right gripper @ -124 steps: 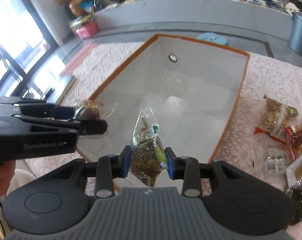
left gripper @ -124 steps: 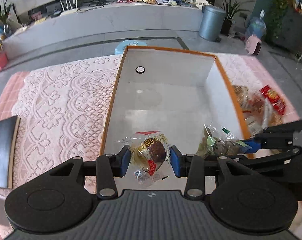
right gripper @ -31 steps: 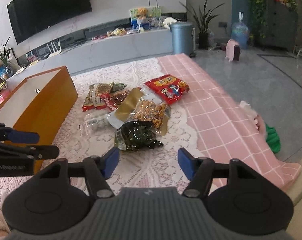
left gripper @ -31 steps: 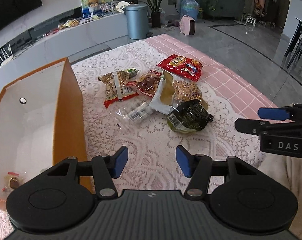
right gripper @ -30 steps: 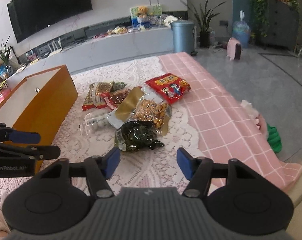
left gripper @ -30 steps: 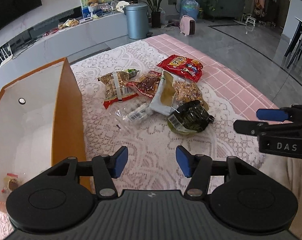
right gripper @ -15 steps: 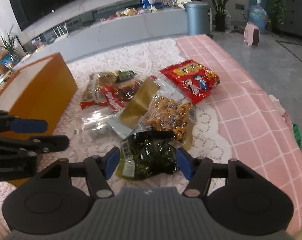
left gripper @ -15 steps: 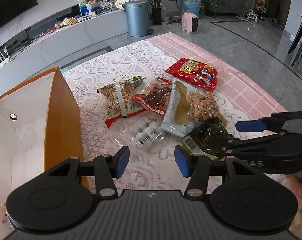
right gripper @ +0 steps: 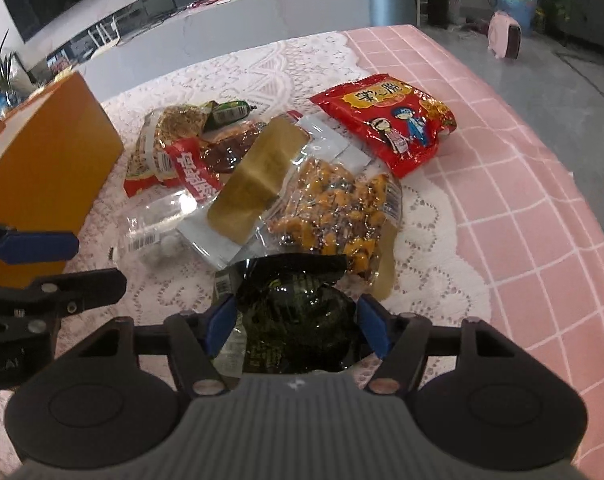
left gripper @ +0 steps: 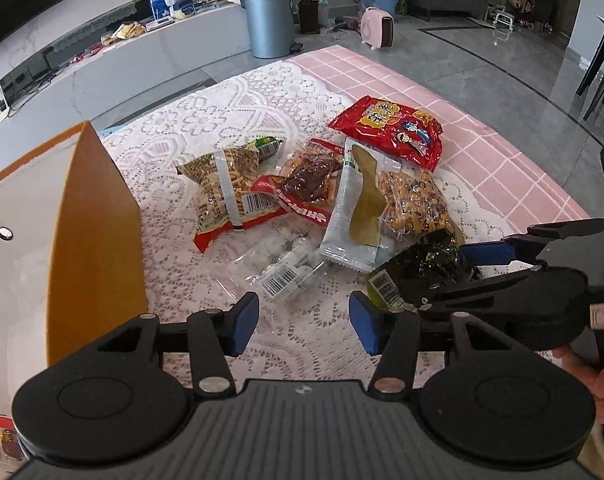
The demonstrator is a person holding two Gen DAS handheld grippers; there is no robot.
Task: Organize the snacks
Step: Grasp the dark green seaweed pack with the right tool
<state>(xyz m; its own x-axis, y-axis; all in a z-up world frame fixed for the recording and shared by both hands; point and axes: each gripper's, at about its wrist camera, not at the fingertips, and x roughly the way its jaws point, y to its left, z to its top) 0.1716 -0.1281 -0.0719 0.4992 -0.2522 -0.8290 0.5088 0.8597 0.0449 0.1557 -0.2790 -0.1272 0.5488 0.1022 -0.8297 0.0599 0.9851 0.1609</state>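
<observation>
Pick-up step: right gripper, jaws wide, straddles dark green crinkly foil packet beside orange-walled box; next, close.

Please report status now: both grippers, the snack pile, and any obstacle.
Left gripper open, empty, over clear packet. Right gripper open, astride dark green packet, not pressing. Nothing in the way.
</observation>
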